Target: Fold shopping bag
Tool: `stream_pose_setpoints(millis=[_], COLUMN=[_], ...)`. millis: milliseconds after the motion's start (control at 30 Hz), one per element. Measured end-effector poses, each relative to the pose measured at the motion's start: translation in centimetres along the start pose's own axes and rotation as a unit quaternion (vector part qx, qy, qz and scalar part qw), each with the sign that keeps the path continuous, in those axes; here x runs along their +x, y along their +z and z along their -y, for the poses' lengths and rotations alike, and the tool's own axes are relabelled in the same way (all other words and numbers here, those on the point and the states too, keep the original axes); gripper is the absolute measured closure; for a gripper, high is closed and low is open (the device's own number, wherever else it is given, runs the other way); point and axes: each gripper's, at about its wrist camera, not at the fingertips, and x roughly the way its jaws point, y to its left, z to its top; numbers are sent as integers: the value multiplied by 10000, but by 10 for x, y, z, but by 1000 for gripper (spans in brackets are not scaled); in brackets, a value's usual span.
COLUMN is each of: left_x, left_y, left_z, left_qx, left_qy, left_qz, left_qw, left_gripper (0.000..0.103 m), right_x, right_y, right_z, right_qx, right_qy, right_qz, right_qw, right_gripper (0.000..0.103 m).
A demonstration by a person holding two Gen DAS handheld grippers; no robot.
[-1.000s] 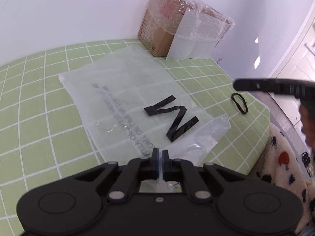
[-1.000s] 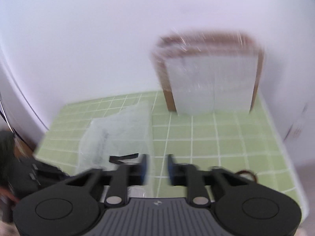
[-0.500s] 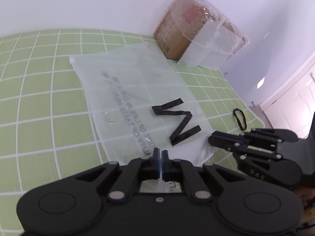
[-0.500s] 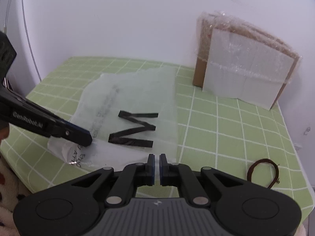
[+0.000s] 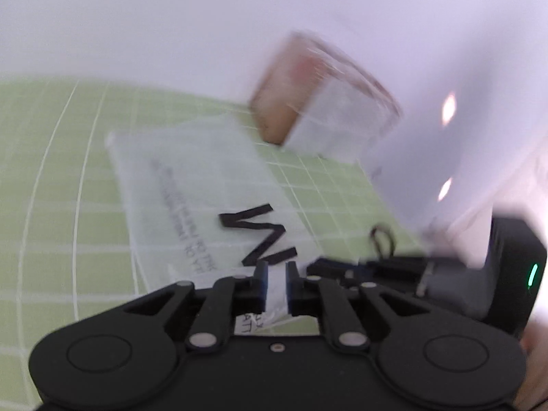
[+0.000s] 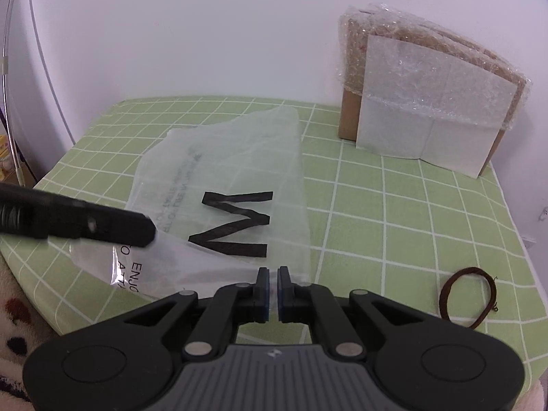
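In the left wrist view, blurred, one clear shopping bag is seen flat on the green checked tablecloth, with one wrapped box behind and one hair band to the right. The left gripper is angled downward; its jaws are opening, the bag's near edge between them.

In the right wrist view, the right gripper is clenched on the bag's near edge, pointed steeply down. One box and one band are counted.

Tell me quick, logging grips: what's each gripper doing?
Left gripper: jaws opening, bag edge between them.
Right gripper: shut on the bag's near edge.
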Motion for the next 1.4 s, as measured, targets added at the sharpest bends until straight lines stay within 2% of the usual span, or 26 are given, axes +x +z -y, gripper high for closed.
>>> stream_pose_setpoints(millis=[33,100,167,300,400,500,533,567,600,700,833,967,1067,1300,1400], left_x=[4,12,13,15,17,19,20,20,21,22,22,21,23,25,25], left_y=[-1,-3,-7,-11,-10,-8,-7,-6,-6,-5,-7,-6,-3,-5,-5], left_z=[-1,-19,-34,-45,-49,-49,-48,-49,-51,-62,-69,-69,-68,-75,-73], left_qx=[-80,-741,-1170,-1454,-1611,-1472,-1430,-1409,-1463,-1773,-2022,-2049,-2039,-2241,-2196], left_qy=[79,34,-39,-139,-181,-216,-224,-253,-301,-502,-646,-647,-617,-751,-724], left_qz=[-22,-46,-38,-41,-82,-148,-162,-193,-229,-326,-377,-424,-484,-538,-543], left_qw=[9999,9972,9931,9893,9867,9888,9893,9895,9885,9823,9765,9757,9758,9702,9714], left_gripper=[93,93,95,101,101,101,101,101,101,101,101,101,101,101,101], right_x=[0,0,0,-1,-3,-19,-25,-29,-31,-34,-30,-25,-20,-15,-18], right_y=[0,0,0,0,-4,-14,-17,-19,-21,-26,-36,-33,-34,-46,-49], right_z=[0,1,2,6,12,19,19,17,13,-2,-21,-26,-32,-49,-52], right_qx=[1,3,10,174,492,794,721,587,344,-530,-1676,-2139,-2632,-4061,-4489], right_qy=[10,25,31,98,232,418,450,359,140,-447,-866,-901,-971,-1161,-893], right_qz=[0,6,-6,10,127,442,487,416,285,65,115,218,341,528,615], right_qw=[10000,10000,10000,9998,9984,9950,9952,9968,9989,9976,9820,9724,9592,9049,8870], right_gripper=[98,98,97,97,96,84,78,67,63,63,63,63,63,63,63])
